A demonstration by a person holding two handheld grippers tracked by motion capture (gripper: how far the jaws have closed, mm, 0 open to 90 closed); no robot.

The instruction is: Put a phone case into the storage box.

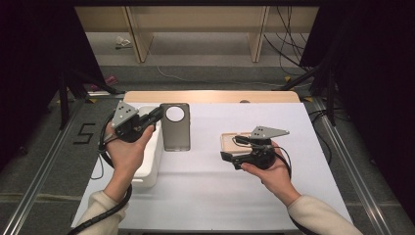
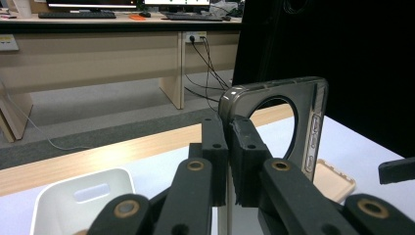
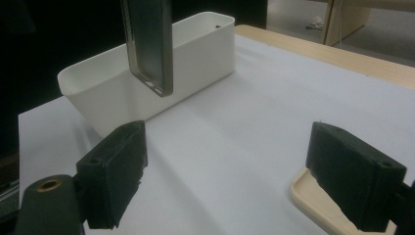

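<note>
One dark grey phone case (image 2: 288, 122), with a big round camera hole, is pinched by its edge in your left gripper (image 2: 229, 147), lifted beside the white bin (image 3: 147, 73). Your right gripper (image 3: 244, 176) is spread wide, its far jaw over a beige case (image 3: 313, 200).

— What sort of place am I working in here?

— A lab or office set up for recording. Past my table (image 1: 274, 196) stand light wooden desks (image 2: 98, 54) with keyboards (image 2: 77, 15) and monitors (image 2: 93, 4) on top.

— Anything else?

— Cables (image 1: 288, 46) trail over the grey floor (image 1: 205, 54), one runs to a wall socket (image 2: 195, 36), and black curtains (image 1: 372, 73) close in both sides.
</note>
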